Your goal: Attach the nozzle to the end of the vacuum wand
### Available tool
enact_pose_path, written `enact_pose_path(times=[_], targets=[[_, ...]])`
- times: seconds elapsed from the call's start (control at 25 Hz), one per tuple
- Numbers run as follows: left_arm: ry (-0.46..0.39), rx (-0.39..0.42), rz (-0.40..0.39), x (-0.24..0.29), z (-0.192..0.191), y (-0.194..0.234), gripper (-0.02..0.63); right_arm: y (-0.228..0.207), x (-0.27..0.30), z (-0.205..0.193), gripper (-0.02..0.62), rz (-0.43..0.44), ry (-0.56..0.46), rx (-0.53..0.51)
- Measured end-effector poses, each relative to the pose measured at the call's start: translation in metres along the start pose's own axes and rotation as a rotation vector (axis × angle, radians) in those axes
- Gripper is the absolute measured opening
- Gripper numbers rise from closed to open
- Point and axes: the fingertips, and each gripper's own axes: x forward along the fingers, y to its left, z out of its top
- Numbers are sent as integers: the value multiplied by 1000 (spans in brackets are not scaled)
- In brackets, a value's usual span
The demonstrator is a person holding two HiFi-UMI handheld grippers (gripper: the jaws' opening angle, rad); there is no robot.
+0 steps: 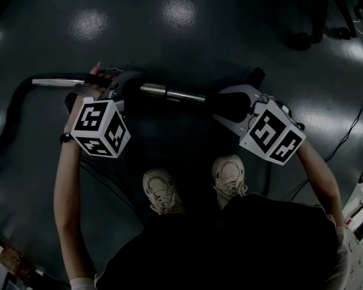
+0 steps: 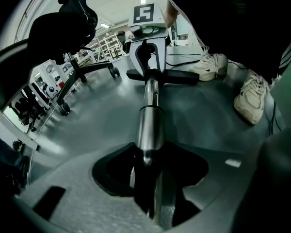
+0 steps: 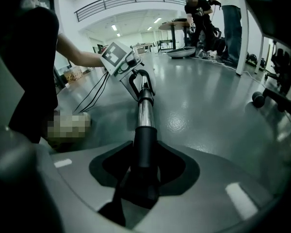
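Observation:
The chrome vacuum wand (image 1: 169, 93) lies level above the floor, in front of the person. My left gripper (image 1: 116, 87) is shut on it; in the left gripper view the wand (image 2: 150, 120) runs out from between the jaws (image 2: 150, 178). The black nozzle (image 1: 230, 103) sits at the wand's right end, with my right gripper (image 1: 235, 106) shut on it. In the right gripper view the nozzle's black collar (image 3: 144, 147) fills the gap between the jaws (image 3: 143, 178) and meets the chrome tube (image 3: 145, 108). A dark hose (image 1: 12, 107) bends away at the far left.
The person's two white shoes (image 1: 160, 189) (image 1: 230, 174) stand on the glossy grey floor just below the wand. An office chair (image 2: 77, 57) is to one side, a chair wheel (image 3: 259, 98) and table leg to the other. Cables (image 1: 351, 125) trail at right. People (image 3: 203, 13) stand far back.

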Motion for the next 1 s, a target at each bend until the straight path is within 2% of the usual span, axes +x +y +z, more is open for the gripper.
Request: enact_pose_path(times=[0.2, 0.44, 0.56, 0.68, 0.76, 0.84, 0.88, 0.92, 0.96, 1.0], targets=[[3, 2, 7, -2, 4, -1, 199, 1, -3, 2, 161, -29, 16, -29], [14, 17, -7, 1, 7, -1, 201, 1, -1, 4, 160, -73, 93, -72], [-1, 25, -22, 1, 12, -6, 202, 8, 5, 18, 158, -68, 106, -120], [10, 12, -12, 6, 11, -5, 204, 5, 15, 22, 153, -66, 122, -119], [-16, -7, -15, 4, 17, -7, 207, 10, 14, 45, 146, -44, 10, -48], [-75, -7, -35, 9, 36, -10, 207, 25, 4, 102, 6, 27, -197, 71], [-105, -2, -46, 15, 49, -11, 204, 33, 0, 127, 8, 45, -241, 58], [-125, 2, -54, 20, 59, -11, 206, 35, -4, 140, 10, 21, -242, -20], [-134, 3, -57, 22, 64, -10, 206, 31, -7, 144, 8, -25, -239, -101], [-132, 8, -57, 23, 64, -10, 206, 24, -10, 140, 8, -57, -244, -128]])
